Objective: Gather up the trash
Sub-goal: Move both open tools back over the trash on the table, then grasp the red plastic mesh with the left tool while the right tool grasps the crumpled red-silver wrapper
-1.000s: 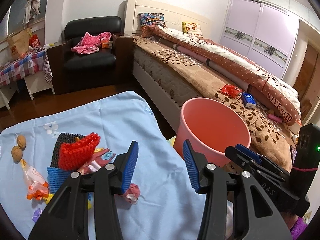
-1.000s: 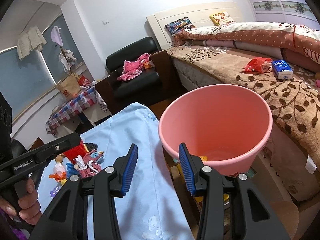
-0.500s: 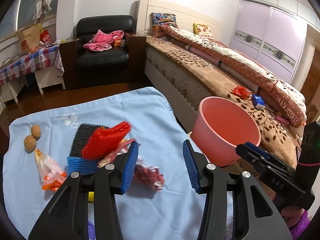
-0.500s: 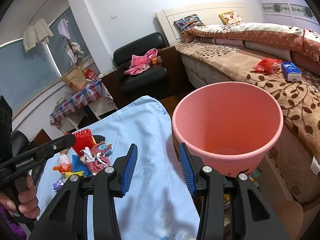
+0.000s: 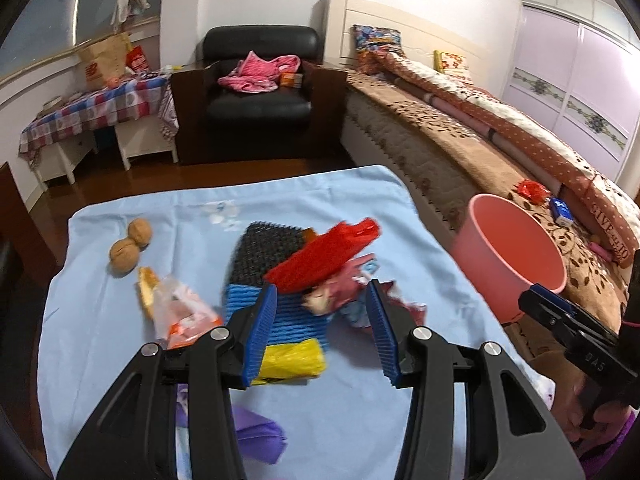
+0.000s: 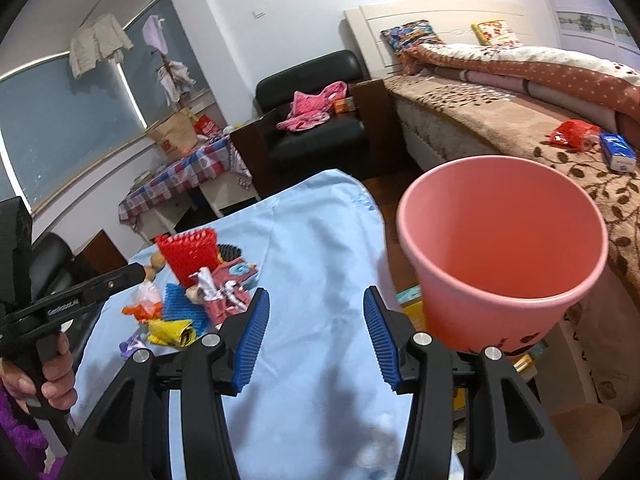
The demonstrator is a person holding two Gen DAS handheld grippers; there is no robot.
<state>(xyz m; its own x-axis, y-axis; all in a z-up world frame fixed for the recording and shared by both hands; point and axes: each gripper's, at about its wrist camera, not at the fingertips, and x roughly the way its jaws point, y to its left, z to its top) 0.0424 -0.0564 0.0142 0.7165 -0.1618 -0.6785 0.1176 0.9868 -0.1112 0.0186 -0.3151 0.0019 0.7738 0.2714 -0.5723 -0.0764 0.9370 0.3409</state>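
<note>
Two pairs of tongs, left tongs [image 5: 320, 332] and right tongs [image 6: 316, 344], agape and empty. Poised over wrappers [image 5: 348, 292] (pink bin [image 6: 500, 256] close by, ready for drops).

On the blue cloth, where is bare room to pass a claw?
Bare cloth lies between the trash pile and the pink bucket, and along the far edge beyond the walnuts. The middle left is crowded: red mesh, wrappers, yellow bag.
</note>
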